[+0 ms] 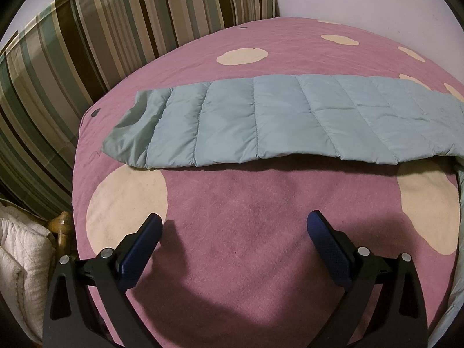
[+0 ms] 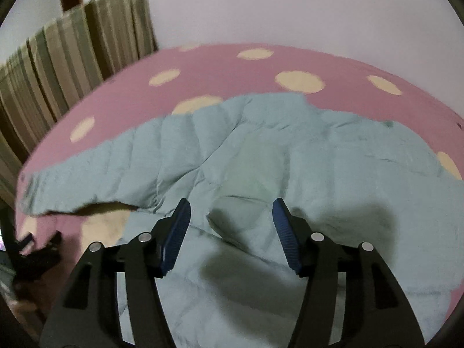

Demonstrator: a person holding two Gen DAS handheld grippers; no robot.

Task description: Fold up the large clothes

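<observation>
Here the left gripper (image 1: 235, 226) has its blue-padded fingers (image 1: 142, 249) spread wide, nothing between them, over bare pink bedspread (image 1: 249, 261). Toward twelve o'clock of it the pale blue quilted jacket (image 1: 290, 121) stretches one sleeve flat across the bed, cuff at nine o'clock. The right gripper (image 2: 230, 207) also has its fingers (image 2: 285, 237) apart, not pressing anything, over rumpled jacket fabric (image 2: 261, 150) that fills its view. Striped cushions (image 1: 87, 58) stand at ten o'clock; a white folded blanket (image 1: 20, 261) sits at eight o'clock.
</observation>
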